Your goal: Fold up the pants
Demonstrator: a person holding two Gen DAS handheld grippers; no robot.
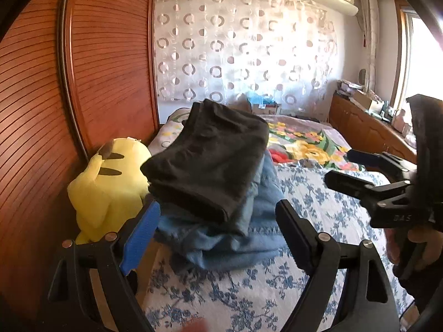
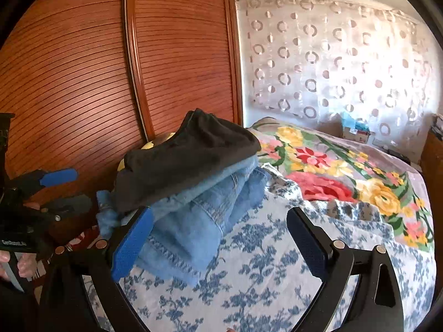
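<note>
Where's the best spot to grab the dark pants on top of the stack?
Probably the near folded edge of the dark pants, which overhangs the jeans toward the camera. Come in from the front with the open left gripper, one finger above and one below the edge. The yellow plush crowds the left side.

place: home bedroom | signs: bed (image 1: 318,193), louvred wardrobe (image 1: 110,55), curtain (image 1: 243,47), plush toy (image 1: 108,188)
</note>
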